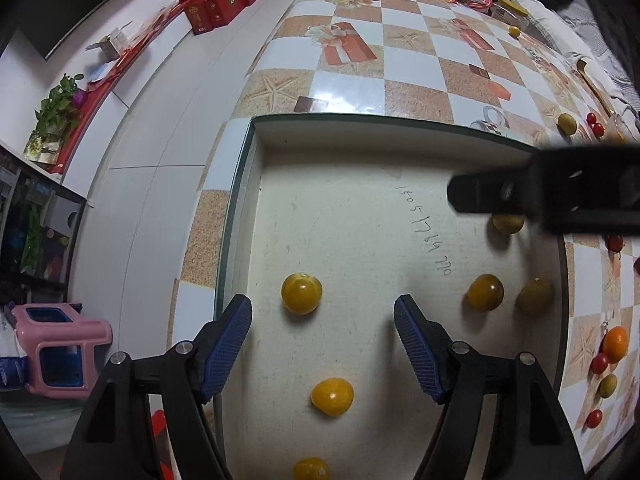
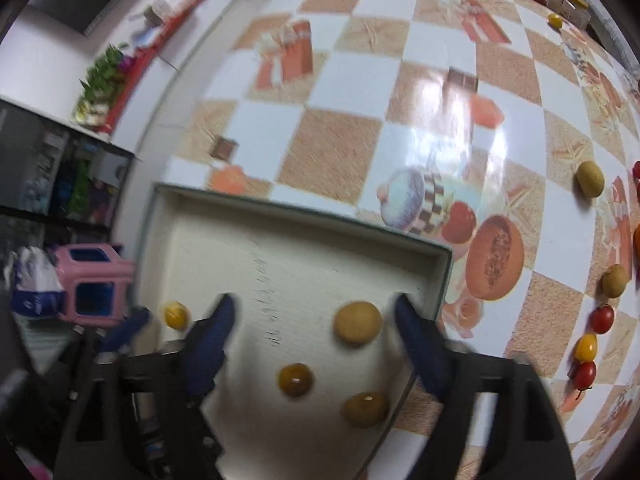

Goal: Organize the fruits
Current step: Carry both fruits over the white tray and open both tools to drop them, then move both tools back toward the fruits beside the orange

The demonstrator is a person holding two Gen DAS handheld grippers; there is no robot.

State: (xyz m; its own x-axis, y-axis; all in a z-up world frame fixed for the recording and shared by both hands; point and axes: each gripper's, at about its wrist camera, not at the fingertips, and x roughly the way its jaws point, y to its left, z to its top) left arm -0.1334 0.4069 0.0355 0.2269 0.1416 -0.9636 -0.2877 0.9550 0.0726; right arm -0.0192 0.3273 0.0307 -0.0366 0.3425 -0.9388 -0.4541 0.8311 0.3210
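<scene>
A shallow cream box with a green rim (image 1: 256,136) lies on the checkered table and holds several yellow fruits, such as one (image 1: 301,293) ahead of my left gripper (image 1: 323,312) and one (image 1: 332,397) between its arms. My left gripper is open and empty above the box floor. My right gripper (image 2: 312,312) is open and empty above the same box (image 2: 444,276), with a yellow fruit (image 2: 357,322) between its fingertips and two more (image 2: 295,379) below. The right gripper's body (image 1: 560,192) shows in the left wrist view over the box's right side.
Loose red tomatoes (image 2: 602,319), yellow-green fruits (image 2: 590,179) and an orange (image 1: 615,344) lie on the table right of the box. A pink stool (image 1: 60,352) stands on the floor at the left. Red boxes (image 1: 224,4) and clutter sit at the far end.
</scene>
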